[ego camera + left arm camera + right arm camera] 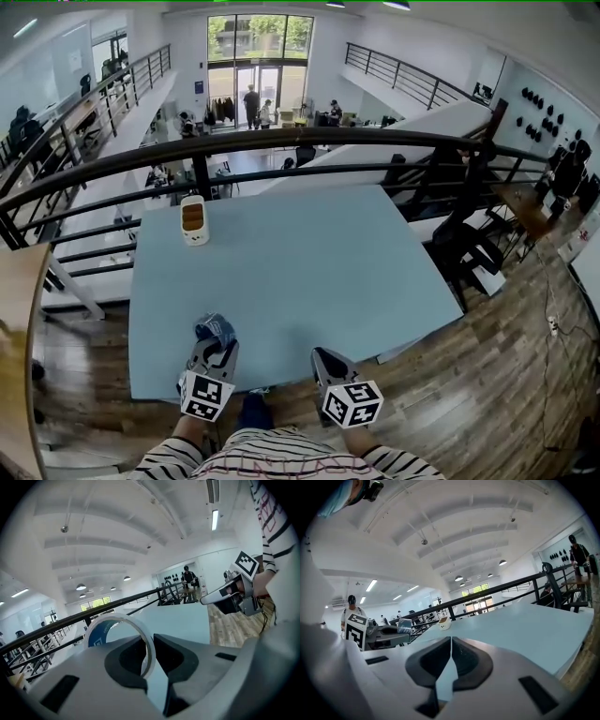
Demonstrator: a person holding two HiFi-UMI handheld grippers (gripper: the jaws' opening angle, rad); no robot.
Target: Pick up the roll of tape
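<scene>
Left gripper view: my left gripper point(149, 660) grips the roll of tape point(120, 617), its ring upright toward twelve o'clock. My right gripper point(206, 601), at two o'clock, is clenched empty.

Pale blue table point(309, 272), white-and-blue tape roll point(119, 637)

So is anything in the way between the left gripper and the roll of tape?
Nothing visible. The roll of tape is already in the left gripper, whose fingers pinch the ring's wall. The only other thing on the blue table, a small white device, sits far off by the railing.
</scene>
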